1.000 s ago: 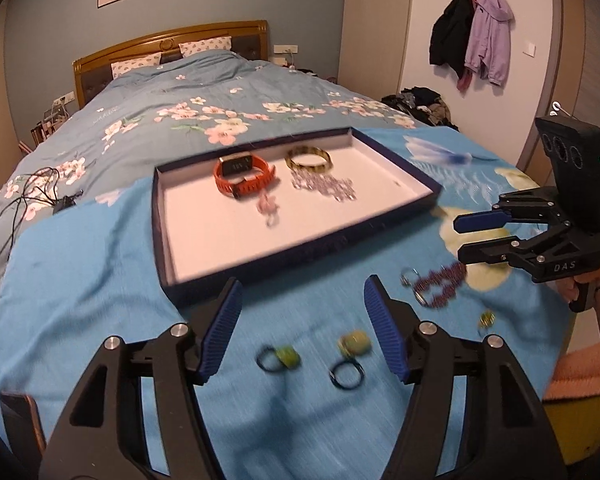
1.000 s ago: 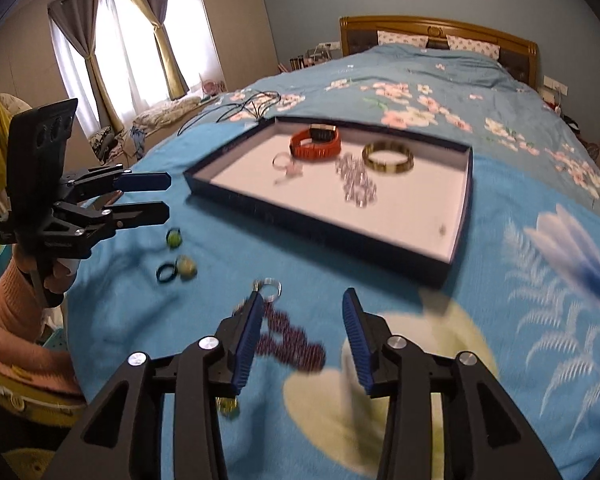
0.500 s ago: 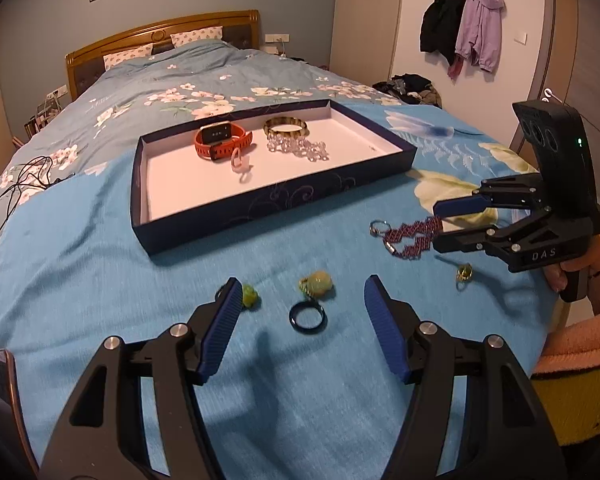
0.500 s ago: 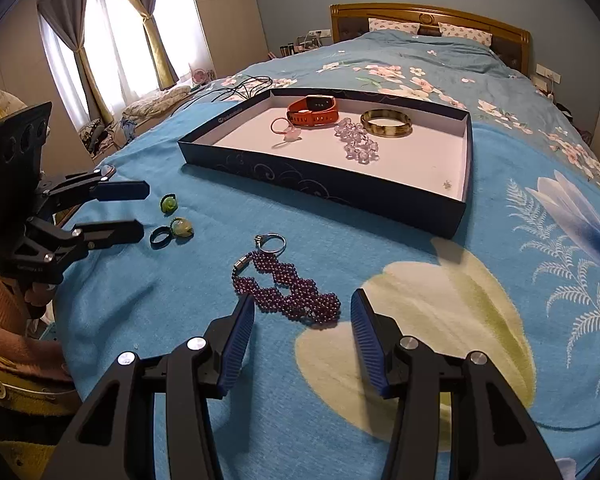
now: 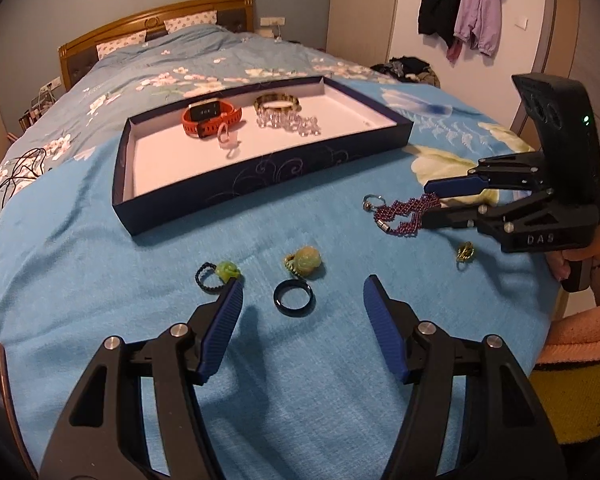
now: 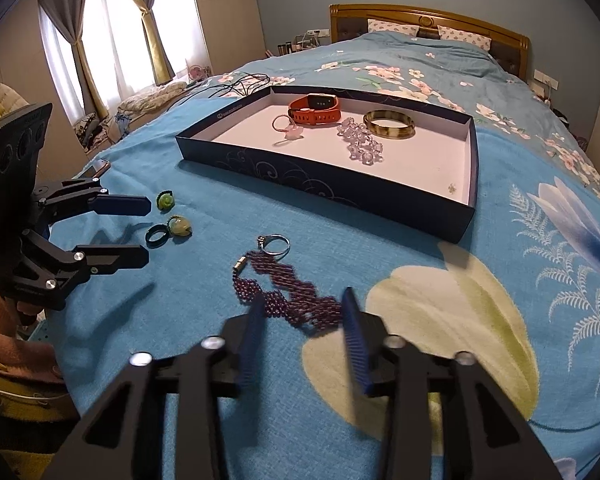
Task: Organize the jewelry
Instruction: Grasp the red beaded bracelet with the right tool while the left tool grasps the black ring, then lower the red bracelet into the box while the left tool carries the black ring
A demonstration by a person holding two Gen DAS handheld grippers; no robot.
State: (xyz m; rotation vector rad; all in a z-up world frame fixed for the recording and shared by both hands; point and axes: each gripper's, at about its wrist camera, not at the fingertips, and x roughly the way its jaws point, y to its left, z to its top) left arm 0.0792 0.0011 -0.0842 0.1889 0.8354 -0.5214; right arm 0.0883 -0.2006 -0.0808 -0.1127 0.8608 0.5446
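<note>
A dark blue tray (image 5: 260, 172) (image 6: 328, 188) on the bed holds an orange watch (image 5: 210, 118), a bangle (image 5: 277, 101), a clear bead bracelet (image 5: 290, 122) and a pink ring (image 5: 225, 136). My left gripper (image 5: 302, 292) (image 6: 138, 226) is open over a black ring (image 5: 294, 298); a yellow-green stone ring (image 5: 304, 264) and a green stone ring (image 5: 220, 274) lie beside it. My right gripper (image 6: 302, 316) (image 5: 430, 204) is open, its jaws straddling the near end of a purple beaded bracelet (image 6: 288, 292) (image 5: 406, 216). A small gold piece (image 5: 465, 254) lies near it.
A silver ring (image 6: 276, 244) lies by the purple bracelet's clasp. Black cables (image 5: 16, 168) trail on the blue floral bedspread at the left. A phone (image 6: 96, 168) lies at the bed's edge. Coats (image 5: 460, 4) hang on the far wall.
Both grippers have come down and forward. The right one has closed in over the purple bracelet's end. The left one now has the black ring between its fingers.
</note>
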